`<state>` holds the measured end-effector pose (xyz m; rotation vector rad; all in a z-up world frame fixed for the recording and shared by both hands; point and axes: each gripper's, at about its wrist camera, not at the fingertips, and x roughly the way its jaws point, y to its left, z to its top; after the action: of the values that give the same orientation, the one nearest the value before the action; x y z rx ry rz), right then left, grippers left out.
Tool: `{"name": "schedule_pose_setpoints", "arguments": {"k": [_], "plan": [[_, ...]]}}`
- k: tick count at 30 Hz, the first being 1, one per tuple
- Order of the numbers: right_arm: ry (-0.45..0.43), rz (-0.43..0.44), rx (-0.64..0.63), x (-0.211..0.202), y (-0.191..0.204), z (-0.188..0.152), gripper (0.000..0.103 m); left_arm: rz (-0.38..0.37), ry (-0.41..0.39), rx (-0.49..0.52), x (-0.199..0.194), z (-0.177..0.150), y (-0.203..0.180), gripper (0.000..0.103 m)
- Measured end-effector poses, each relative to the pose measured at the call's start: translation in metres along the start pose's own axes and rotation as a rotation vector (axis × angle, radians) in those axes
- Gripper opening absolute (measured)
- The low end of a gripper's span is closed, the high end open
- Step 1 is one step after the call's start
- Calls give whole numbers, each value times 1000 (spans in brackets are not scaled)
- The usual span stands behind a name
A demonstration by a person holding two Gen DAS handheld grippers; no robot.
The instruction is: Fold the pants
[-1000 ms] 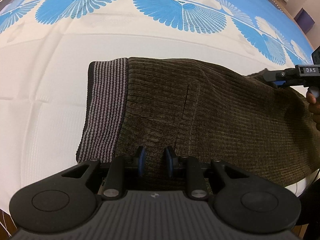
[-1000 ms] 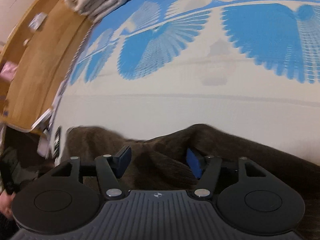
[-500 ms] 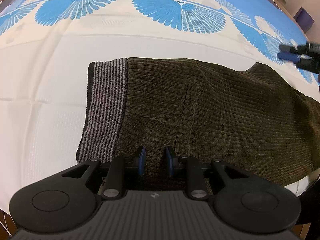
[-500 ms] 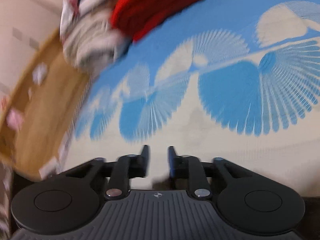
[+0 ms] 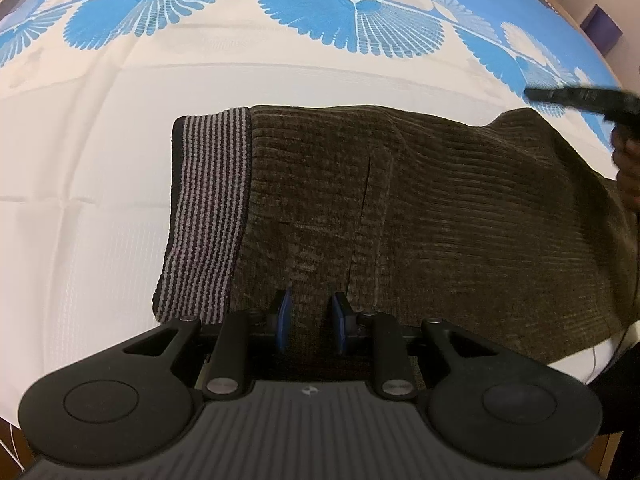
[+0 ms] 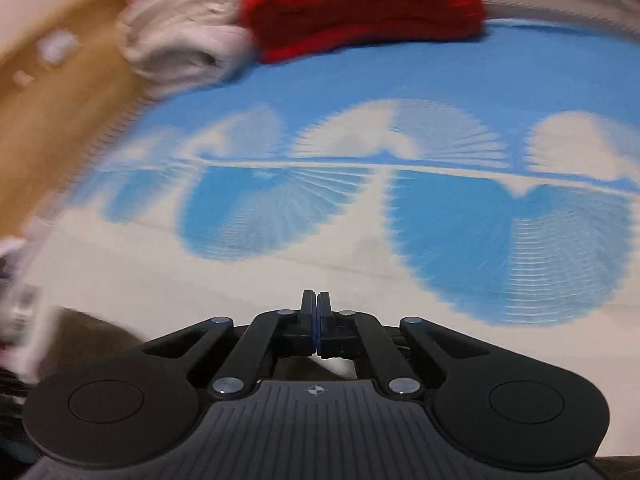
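across the near half of the white and blue bedspread [image 5: 100, 168] lie the brown corduroy pants [image 5: 440, 220], flat, with their long axis running left to right in the left wrist view: the striped waistband [image 5: 208, 216] is at the left end and the leg part goes off to the right, toward the near edge of the bed. the left gripper [image 5: 308, 322] points steeply down at the near edge of the pants, just right of the waistband; its jaws stand a little apart with cloth between them, and i cannot tell if the pads really press on it. the right gripper [image 6: 316, 320] is above the far right part of the pants, its jaws have just been closing and are now together with nothing between them. in its own view only a brown corner shows at the near left, so the pants lie below and behind its tips. i judge the next fold goes along the long axis, and the right hand is nearer to the leg end.
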<state>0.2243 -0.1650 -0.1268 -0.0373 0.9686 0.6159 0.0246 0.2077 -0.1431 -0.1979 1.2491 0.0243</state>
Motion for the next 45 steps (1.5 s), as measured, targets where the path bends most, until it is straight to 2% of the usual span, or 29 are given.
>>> {"name": "schedule_pose_setpoints", "arguments": {"k": [1, 3, 4, 6, 8, 9, 10, 11, 13, 17, 18, 19, 20, 22, 23, 25, 27, 28, 29, 30, 32, 33, 35, 37, 38, 39, 41, 42, 45], "plan": [[14, -9, -19, 1, 0, -3, 0, -8, -3, 4, -2, -1, 0, 25], [-43, -23, -15, -12, -2, 1, 0, -51, -43, 8, -12, -1, 2, 27], [-99, 28, 21, -26, -7, 6, 3, -68, -104, -6, -23, 1, 5, 27], [-162, 92, 54, -44, -8, 11, 3, -79, -240, -48, -43, 4, 15, 34], [-145, 162, 43, -53, -8, 8, 20, -20, -359, -127, -58, 9, 28, 60], [-128, 160, 21, -53, -5, 4, 35, 8, -383, -171, -60, 11, 33, 64], [-99, 133, -22, -50, -1, -2, 40, 18, -385, -213, -59, 14, 40, 71], [-72, 119, -48, -47, 3, -7, 40, 8, -366, -259, -54, 17, 48, 73], [-7, 119, -75, -37, 8, -16, 40, -18, -304, -313, -41, 21, 57, 73], [66, 115, -142, -20, 22, -27, 37, -23, -209, -343, -16, 30, 63, 73], [71, 109, -164, -17, 25, -27, 11, -34, -182, -345, -10, 29, 69, 68], [69, 82, -180, -15, 27, -26, 3, -51, -158, -339, -6, 28, 70, 40], [48, 68, -170, -17, 27, -24, 3, -52, -168, -332, -11, 25, 71, 26], [-8, 31, -145, -20, 29, -17, 2, -42, -232, -327, -27, 15, 70, 19], [-19, 21, -145, -19, 30, -15, 2, -23, -245, -321, -33, 9, 70, 20], [29, 8, -216, -9, 37, -21, 2, 20, -198, -298, -28, 4, 68, 22], [83, -39, -286, 5, 43, -30, 5, 61, -159, -263, -20, 6, 65, 35], [87, -86, -314, 7, 45, -33, 18, 81, -161, -249, -21, 8, 64, 46], [76, -111, -314, 5, 46, -32, 25, 99, -173, -243, -23, 8, 64, 53], [62, -123, -294, 0, 44, -28, 35, 114, -199, -241, -28, 7, 62, 53], [4, -131, -241, -21, 36, -20, 37, 157, -288, -205, -45, 5, 55, 51], [-42, -150, -226, -36, 32, -17, 37, 152, -345, -174, -53, 4, 50, 51], [-124, -170, -185, -67, 20, -11, 39, 79, -432, -122, -64, 3, 39, 51], [-191, -185, -122, -99, 3, -12, 39, 36, -448, -38, -63, 4, 25, 51], [-210, -195, -97, -113, -6, -14, 39, 44, -425, 8, -57, 6, 19, 51], [-221, -211, -75, -126, -15, -17, 39, 84, -357, 48, -42, 8, 14, 51], [-235, -256, -30, -153, -35, -31, 40, 211, -148, 61, -3, 9, 14, 47], [-237, -277, -5, -166, -45, -38, 42, 232, -137, 69, 2, 8, 11, 48], [-249, -338, 63, -212, -71, -68, 43, 251, -193, 73, -10, 8, -6, 49]]}}
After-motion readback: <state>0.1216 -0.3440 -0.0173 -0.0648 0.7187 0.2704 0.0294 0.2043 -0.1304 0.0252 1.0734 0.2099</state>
